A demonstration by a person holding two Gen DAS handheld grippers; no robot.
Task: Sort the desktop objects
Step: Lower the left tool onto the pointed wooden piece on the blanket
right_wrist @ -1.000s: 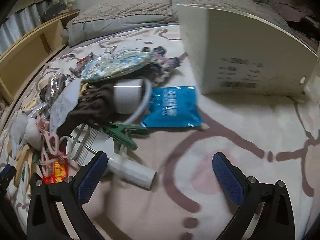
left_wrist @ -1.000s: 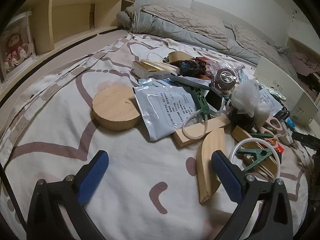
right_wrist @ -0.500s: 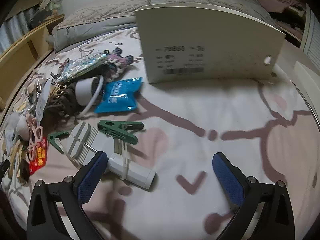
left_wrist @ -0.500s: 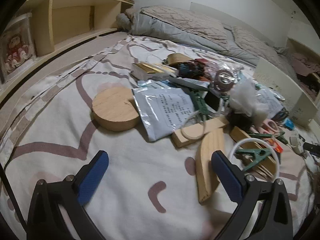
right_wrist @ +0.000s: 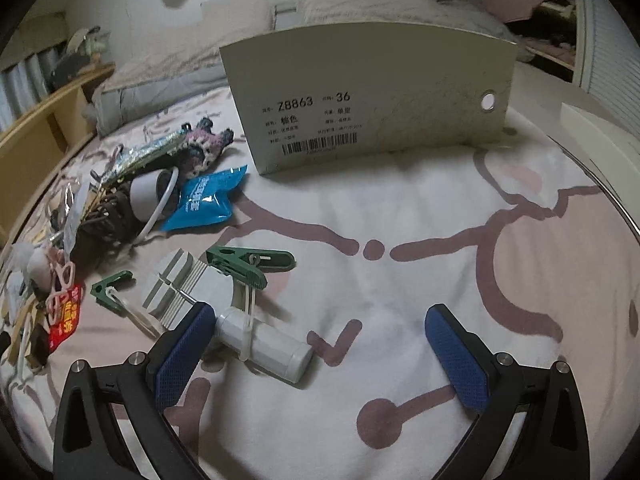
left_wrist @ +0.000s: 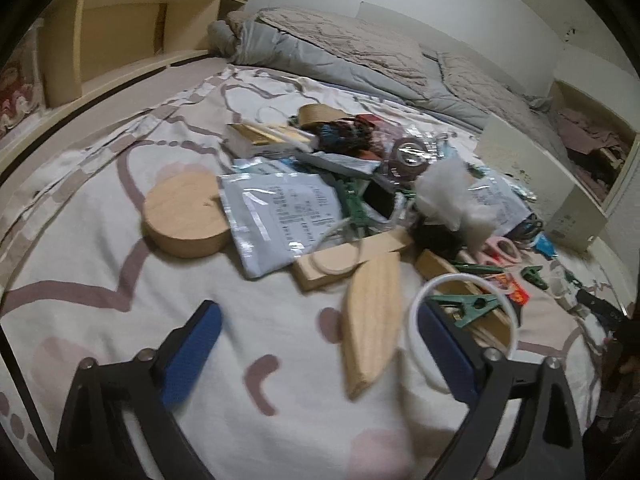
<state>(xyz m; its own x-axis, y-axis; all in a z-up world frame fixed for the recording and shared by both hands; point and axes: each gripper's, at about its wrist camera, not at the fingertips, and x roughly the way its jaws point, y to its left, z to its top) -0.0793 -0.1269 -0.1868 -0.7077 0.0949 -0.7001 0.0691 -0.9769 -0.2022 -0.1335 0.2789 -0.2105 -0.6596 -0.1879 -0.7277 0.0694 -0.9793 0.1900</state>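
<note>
The curved wooden block is taken to be the thing in hand for the left gripper. It lies on the bed sheet at the near edge of the clutter, between the two blue fingers, nearer the right one. It is judged stiff, fairly light and smooth, so a grip across its narrow width near the middle should hold; the tapered ends would be likely to slip out. The left fingers are closing, but the pads are not yet pressed on the wood, and nothing is held. A thin white ring lies just right of the block, around a green clothespin, and could be snagged by the right finger. Just beyond the block a rectangular wooden block lies under a loop of cord, with a foil pouch and a round wooden disc further left.

In the right wrist view, the right gripper is seen spread wide and empty over the sheet. A white plastic tube lies against its left finger; it is judged light, hard and apt to roll. A green clip lies beyond it, a blue sachet further left, and a pale shoebox stands at the far side.
</note>
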